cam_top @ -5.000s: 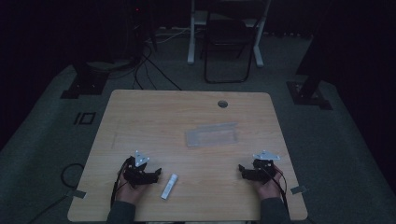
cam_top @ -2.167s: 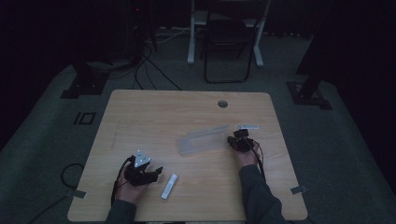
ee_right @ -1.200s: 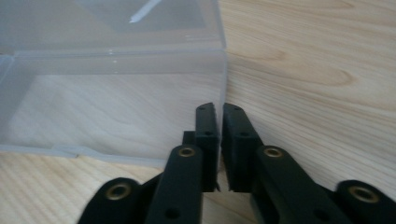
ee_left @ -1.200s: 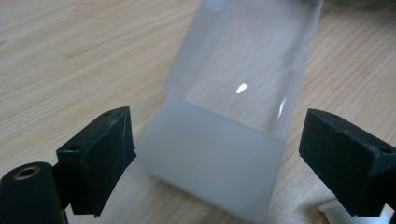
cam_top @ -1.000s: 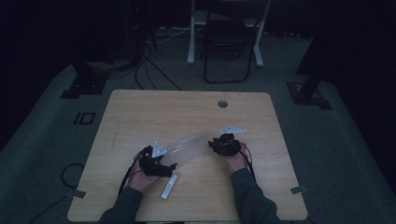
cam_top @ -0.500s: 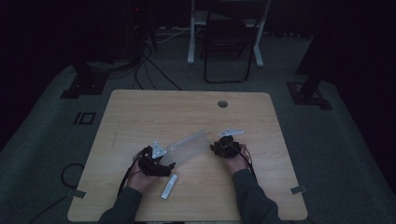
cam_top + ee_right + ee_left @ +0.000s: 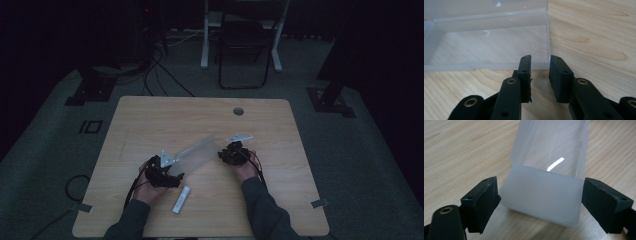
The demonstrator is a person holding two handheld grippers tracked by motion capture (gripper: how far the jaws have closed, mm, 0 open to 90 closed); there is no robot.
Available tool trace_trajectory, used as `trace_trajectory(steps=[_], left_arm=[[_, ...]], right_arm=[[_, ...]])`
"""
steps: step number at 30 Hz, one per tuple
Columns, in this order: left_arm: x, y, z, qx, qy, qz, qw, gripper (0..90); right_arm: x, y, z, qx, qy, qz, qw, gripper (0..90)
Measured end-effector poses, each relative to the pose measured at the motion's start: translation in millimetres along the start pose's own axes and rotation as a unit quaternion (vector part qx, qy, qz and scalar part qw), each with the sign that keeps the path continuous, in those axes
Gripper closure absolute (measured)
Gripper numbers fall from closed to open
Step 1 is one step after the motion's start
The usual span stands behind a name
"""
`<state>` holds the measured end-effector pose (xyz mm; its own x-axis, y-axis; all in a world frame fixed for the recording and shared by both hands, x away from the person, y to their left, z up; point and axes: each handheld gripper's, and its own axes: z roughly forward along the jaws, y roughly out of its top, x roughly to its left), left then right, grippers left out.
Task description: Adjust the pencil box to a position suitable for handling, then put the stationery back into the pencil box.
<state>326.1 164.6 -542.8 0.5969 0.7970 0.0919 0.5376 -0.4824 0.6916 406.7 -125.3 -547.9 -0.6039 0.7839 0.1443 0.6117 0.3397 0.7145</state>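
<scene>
A clear plastic box (image 7: 197, 152) lies open on the wooden table (image 7: 150, 120), slanting between my two hands. In the left gripper view its frosted near end (image 7: 544, 200) sits between the wide-set jaws, both pads touching its sides. My left gripper (image 7: 174, 166) (image 7: 540, 192) is shut on that end. My right gripper (image 7: 224, 155) is at the box's other end. In the right gripper view the box's tray (image 7: 489, 47) and near right corner lie just beyond the tips. The right gripper (image 7: 540, 60) has just been closing to a narrow gap, with nothing between the jaws.
A small white stick-like piece (image 7: 181, 199) lies on the table near the front edge, between my forearms. A round cable hole (image 7: 238, 111) is at the table's far side. A chair (image 7: 247, 45) and cables stand on the floor beyond.
The box was drawn from the table's middle toward the left hand, and the left gripper came up to its end. In the last second the right gripper edged slightly closer to the box.
</scene>
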Motion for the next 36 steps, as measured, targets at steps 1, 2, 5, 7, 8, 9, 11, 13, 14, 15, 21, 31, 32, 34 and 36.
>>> trace_trajectory(steps=[1,2,5,7,8,9,11,13,14,15,21,31,32,34,36], left_arm=[[3.3,-0.4,0.8,0.002,0.004,-0.011,0.9999,15.0],[3.3,-0.4,0.8,0.002,0.004,-0.011,0.9999,15.2],[7.4,-1.1,0.9,0.002,0.006,-0.022,0.9997,16.6],[7.7,-1.1,-2.1,-0.003,0.008,-0.025,0.9996,17.1],[7.7,-1.1,-2.1,-0.003,0.008,-0.025,0.9996,17.2],[7.4,-1.1,-3.8,-0.005,0.009,-0.025,0.9996,17.2],[7.3,-1.8,-7.6,-0.012,0.008,-0.025,0.9996,17.2],[7.2,-3.4,-10.2,-0.012,0.014,-0.021,0.9996,17.2],[7.3,-4.7,-10.7,-0.011,0.017,-0.022,0.9995,17.2],[8.0,-7.9,-11.8,-0.007,0.023,-0.023,0.9994,17.2],[6.4,-15.8,-18.0,-0.007,0.025,-0.025,0.9994,17.2],[-1.0,-25.3,-38.2,-0.028,0.009,-0.033,0.9990,22.1],[-1.7,-25.4,-39.8,-0.031,0.009,-0.035,0.9989,23.1],[-3.4,-25.6,-44.1,-0.039,0.001,-0.039,0.9985,25.2],[-6.8,-25.7,-47.7,-0.047,-0.006,-0.039,0.9981,27.6]], right_arm=[[1.1,2.5,2.5,-0.001,0.001,-0.003,1.0000,69.8],[1.1,2.5,2.5,-0.001,0.001,-0.003,1.0000,69.8],[1.4,3.8,-0.5,-0.015,-0.007,0.015,0.9997,58.5],[1.5,2.7,-5.5,-0.017,-0.009,0.011,0.9997,56.0],[1.5,2.7,-5.5,-0.017,-0.009,0.011,0.9997,56.0],[1.0,0.4,-11.9,-0.018,-0.011,0.005,0.9998,52.4],[-0.7,-3.4,-19.5,-0.020,-0.018,0.000,0.9996,50.2],[-2.1,-5.6,-23.4,-0.020,-0.020,-0.001,0.9996,49.4],[-3.5,-8.0,-27.8,-0.018,-0.024,-0.002,0.9995,48.7],[-5.8,-13.8,-36.6,-0.020,-0.031,-0.006,0.9993,47.4],[-10.8,-33.7,-61.0,-0.019,-0.053,-0.023,0.9982,44.3],[-20.5,-84.1,-93.7,-0.012,-0.095,-0.023,0.9951,41.8],[-22.0,-88.7,-97.0,-0.015,-0.097,-0.017,0.9950,41.7],[-23.9,-95.0,-101.6,-0.021,-0.097,-0.005,0.9951,41.7],[-24.2,-99.6,-104.0,-0.022,-0.096,-0.001,0.9951,41.7]])
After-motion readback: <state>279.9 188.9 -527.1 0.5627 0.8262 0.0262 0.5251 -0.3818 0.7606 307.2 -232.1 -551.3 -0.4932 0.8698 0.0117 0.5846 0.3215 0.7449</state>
